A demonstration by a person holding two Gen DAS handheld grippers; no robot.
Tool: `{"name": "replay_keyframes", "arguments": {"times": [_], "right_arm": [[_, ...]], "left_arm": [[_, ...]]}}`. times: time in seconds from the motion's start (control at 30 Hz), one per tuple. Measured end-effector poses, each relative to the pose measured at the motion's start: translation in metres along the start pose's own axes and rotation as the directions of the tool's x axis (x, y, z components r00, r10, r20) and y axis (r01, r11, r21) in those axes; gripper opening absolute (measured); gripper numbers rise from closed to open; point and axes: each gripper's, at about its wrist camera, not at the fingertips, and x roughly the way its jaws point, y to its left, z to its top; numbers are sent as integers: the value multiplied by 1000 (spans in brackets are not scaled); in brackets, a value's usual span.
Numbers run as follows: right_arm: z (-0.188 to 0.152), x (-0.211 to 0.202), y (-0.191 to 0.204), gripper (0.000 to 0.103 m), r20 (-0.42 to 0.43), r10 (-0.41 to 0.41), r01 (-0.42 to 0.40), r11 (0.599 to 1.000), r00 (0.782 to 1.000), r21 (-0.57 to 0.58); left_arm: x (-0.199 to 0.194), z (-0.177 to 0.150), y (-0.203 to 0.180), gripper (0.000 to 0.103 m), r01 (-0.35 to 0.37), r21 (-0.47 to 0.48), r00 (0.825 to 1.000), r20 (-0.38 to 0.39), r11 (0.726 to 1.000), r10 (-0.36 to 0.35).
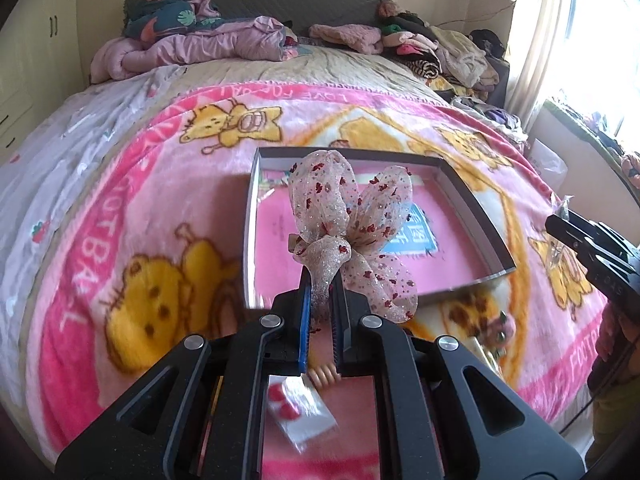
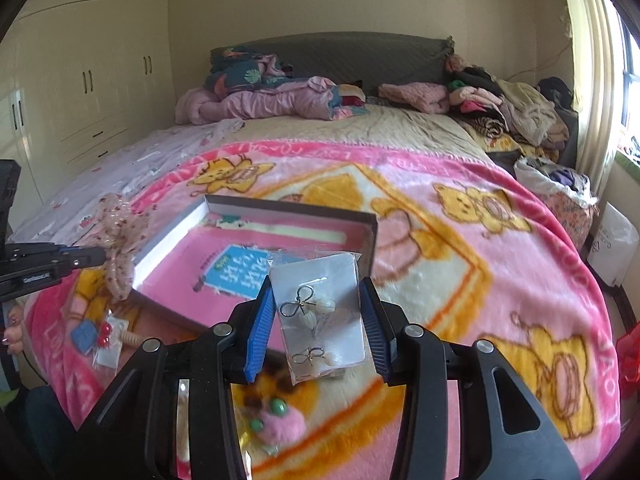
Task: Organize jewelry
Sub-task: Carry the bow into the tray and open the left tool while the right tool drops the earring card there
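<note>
Jewelry is airborne in both views: the left gripper (image 1: 322, 284) clenches a sheer bow (image 1: 352, 220) at the box's (image 1: 250, 216) six o'clock rim, while the right gripper (image 2: 318, 320) grasps an earring packet (image 2: 320, 312) at five o'clock, likely for dropping inside.

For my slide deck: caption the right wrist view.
Right gripper clamps a bagged earring card above the open box on the pink blanket.

Bright window (image 1: 592, 60) glare at right (fisheye edges, blurred foreground).
</note>
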Motion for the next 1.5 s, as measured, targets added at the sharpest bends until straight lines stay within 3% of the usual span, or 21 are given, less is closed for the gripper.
{"name": "replay_keyframes", "arguments": {"times": [0.47, 0.93, 1.1, 1.33, 1.43, 1.47, 1.5], "right_arm": [[32, 51, 10, 40, -30, 16, -16, 1000, 999, -19], [14, 119, -4, 40, -195, -4, 9, 1000, 981, 24], [7, 133, -8, 40, -228, -13, 22, 999, 974, 37], [0, 142, -11, 44, -252, -26, 41, 998, 968, 54], [-3, 142, -10, 54, -255, -19, 38, 997, 967, 69], [-3, 141, -9, 62, -250, -16, 34, 997, 968, 68], [-3, 139, -8, 66, -242, -23, 39, 997, 970, 64]], "left_arm": [[54, 26, 9, 4, -27, -2, 999, -37, 1000, 27], [92, 23, 12, 9, -10, 11, 996, -94, 1000, 11], [91, 19, 12, 23, -6, 11, 996, -90, 1000, 7], [83, 15, 15, 60, -21, 16, 997, -80, 1000, 22], [78, 13, 16, 69, -32, 19, 997, -74, 999, 34], [76, 13, 17, 73, -35, 17, 997, -71, 999, 36], [75, 12, 17, 80, -38, 16, 997, -69, 999, 39]]}}
